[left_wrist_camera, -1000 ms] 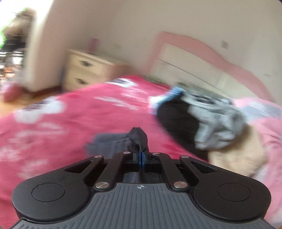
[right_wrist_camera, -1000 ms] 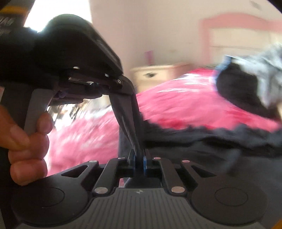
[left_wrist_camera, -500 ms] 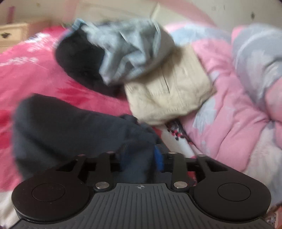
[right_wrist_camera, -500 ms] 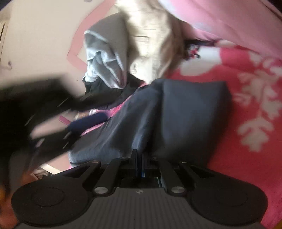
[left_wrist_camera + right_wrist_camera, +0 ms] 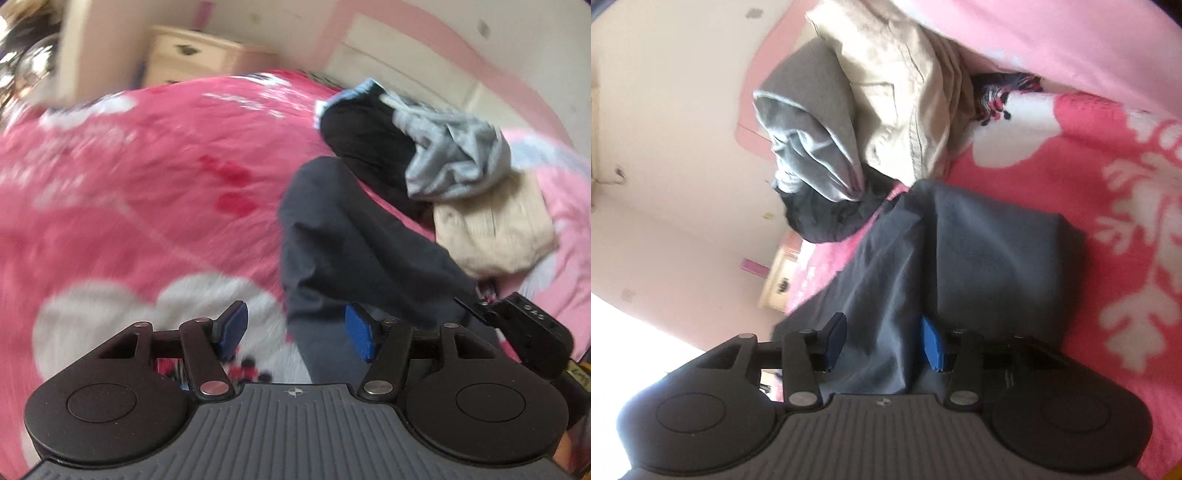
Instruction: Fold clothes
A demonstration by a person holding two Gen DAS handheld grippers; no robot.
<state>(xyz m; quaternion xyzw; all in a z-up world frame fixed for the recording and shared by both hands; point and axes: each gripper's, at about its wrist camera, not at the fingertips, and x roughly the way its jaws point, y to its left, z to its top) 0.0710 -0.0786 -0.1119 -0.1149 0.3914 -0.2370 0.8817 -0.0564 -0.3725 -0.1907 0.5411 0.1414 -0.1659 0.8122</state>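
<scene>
Dark navy garment [image 5: 354, 236] lies doubled on the pink blanket [image 5: 147, 192], beside the heap of clothes [image 5: 454, 162]. Both claws, pinched on it a second ago, now gape — left gripper [image 5: 295, 330], right gripper [image 5: 884, 341] — so this fold looks laid. Only the right wrist view shows the squared folded edge [image 5: 1067, 273].

A: Left gripper [image 5: 295, 328]: black linkage arms, silver pivot screws, 2 blue pads [image 5: 232, 326], grey ribbed housing with a small crosshair mark, 2 round black bosses at its sides.

B: Right gripper [image 5: 882, 343]: same build, blue pads [image 5: 932, 345], ribbed grey body, silver screws, small centre mark.
</scene>
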